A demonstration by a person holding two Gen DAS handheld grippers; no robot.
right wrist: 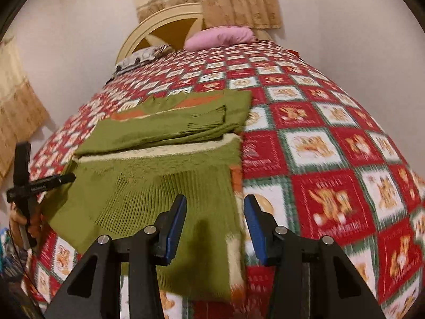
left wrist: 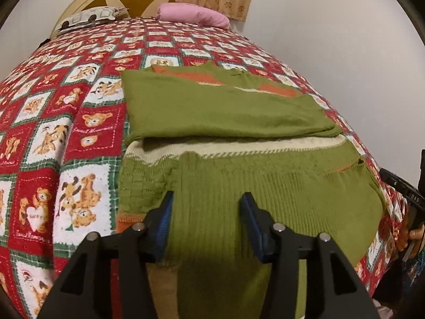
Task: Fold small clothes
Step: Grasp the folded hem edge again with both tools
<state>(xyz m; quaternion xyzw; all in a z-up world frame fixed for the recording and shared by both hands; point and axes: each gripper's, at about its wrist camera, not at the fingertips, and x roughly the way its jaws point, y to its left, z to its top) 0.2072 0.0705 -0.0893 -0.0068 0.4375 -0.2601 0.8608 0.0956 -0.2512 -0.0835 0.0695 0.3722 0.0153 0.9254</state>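
I am holding the left hand-held gripper with its fingers spread over the ribbed hem of the green sweater, gripping nothing. The right hand-held gripper is also gaping wide, straddling the sweater's right edge near the hem. The sweater is lying on the teddy-bear bedspread, its sleeves folded across the chest, a pink pillow sitting at the bed's far end.
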